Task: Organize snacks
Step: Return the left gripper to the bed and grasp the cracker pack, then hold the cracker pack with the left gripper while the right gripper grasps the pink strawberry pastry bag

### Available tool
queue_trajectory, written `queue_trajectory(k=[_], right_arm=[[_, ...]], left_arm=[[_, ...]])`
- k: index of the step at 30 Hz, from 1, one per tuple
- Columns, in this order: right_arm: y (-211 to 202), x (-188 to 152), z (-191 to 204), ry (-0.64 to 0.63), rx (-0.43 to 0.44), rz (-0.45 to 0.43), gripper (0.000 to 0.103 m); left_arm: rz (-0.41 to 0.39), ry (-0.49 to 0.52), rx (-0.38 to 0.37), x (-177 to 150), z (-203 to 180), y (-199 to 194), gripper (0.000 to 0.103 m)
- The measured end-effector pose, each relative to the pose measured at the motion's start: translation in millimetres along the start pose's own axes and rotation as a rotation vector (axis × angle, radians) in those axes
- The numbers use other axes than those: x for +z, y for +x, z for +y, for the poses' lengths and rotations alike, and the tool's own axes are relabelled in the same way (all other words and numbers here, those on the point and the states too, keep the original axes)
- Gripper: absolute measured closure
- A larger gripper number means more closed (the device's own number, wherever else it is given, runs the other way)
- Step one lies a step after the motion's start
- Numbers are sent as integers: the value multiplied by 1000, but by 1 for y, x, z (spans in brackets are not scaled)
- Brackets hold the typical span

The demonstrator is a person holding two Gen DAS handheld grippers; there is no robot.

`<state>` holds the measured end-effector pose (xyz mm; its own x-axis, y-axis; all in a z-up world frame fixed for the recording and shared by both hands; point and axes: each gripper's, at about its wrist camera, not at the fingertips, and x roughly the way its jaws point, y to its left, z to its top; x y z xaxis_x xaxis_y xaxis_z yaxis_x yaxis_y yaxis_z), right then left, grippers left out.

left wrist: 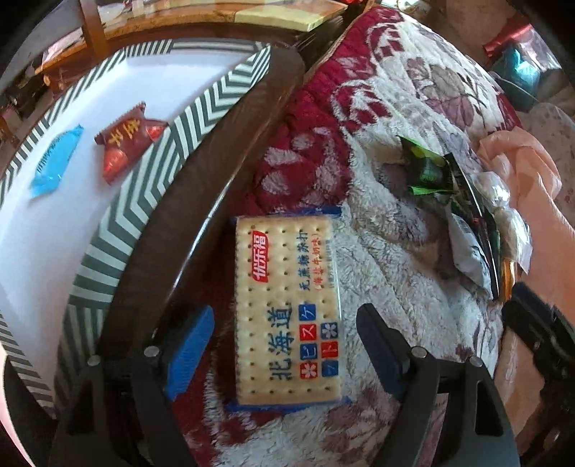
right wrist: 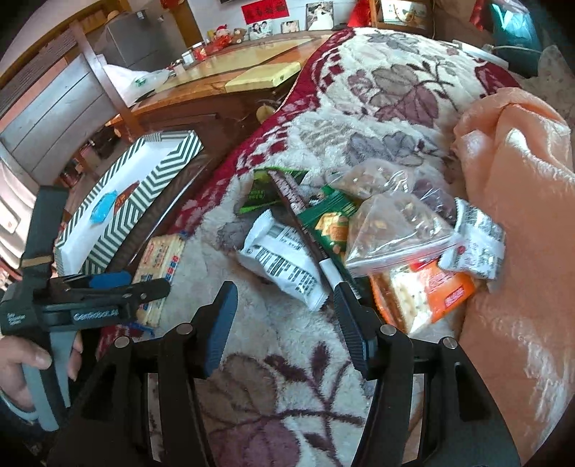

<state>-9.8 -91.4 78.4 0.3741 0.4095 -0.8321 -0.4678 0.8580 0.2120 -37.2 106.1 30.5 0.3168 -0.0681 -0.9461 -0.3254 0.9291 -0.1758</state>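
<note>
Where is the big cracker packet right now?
The cracker packet lies on the fluffy blanket, between the left gripper's open jaws, beside the striped box.

A glossy wooden table [right wrist: 230, 68] stands beside the floral blanket [right wrist: 388, 93]; framed photos [right wrist: 287, 21] line the far white wall.

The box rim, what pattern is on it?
Dark green and white zigzag stripes on the box rim, clearest in the left wrist view.

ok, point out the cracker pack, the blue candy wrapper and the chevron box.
cracker pack [left wrist: 287, 309], left wrist view, middle of its printed face
blue candy wrapper [left wrist: 55, 161], left wrist view, wrapper centre
chevron box [left wrist: 201, 107], left wrist view, striped rim
</note>
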Motion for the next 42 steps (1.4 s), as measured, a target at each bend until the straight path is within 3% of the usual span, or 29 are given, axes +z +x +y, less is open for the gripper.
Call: queue_trajectory(k=[6, 12, 17, 21, 27, 31, 36, 42], right_arm=[[15, -4, -3, 68, 77, 42, 46], [30, 0, -13, 109, 33, 59, 45], [42, 12, -7, 52, 18, 84, 45], [42, 15, 20, -21, 161, 106, 45], [37, 19, 15, -4, 134, 80, 44], [40, 25, 0, 28, 110, 72, 36], [56, 37, -11, 59, 190, 116, 36], [58, 55, -26, 137, 265, 104, 35]], left_arm=[[18, -6, 2, 2, -2, 10, 20], [23, -3, 0, 1, -2, 11, 19], [27, -5, -3, 1, -1, 12, 18], [29, -12, -6, 2, 0, 13, 17], [31, -17, -10, 1, 1, 12, 17], [31, -14, -7, 1, 0, 12, 17], [34, -15, -9, 2, 1, 13, 16], [36, -16, -9, 1, 2, 14, 14]])
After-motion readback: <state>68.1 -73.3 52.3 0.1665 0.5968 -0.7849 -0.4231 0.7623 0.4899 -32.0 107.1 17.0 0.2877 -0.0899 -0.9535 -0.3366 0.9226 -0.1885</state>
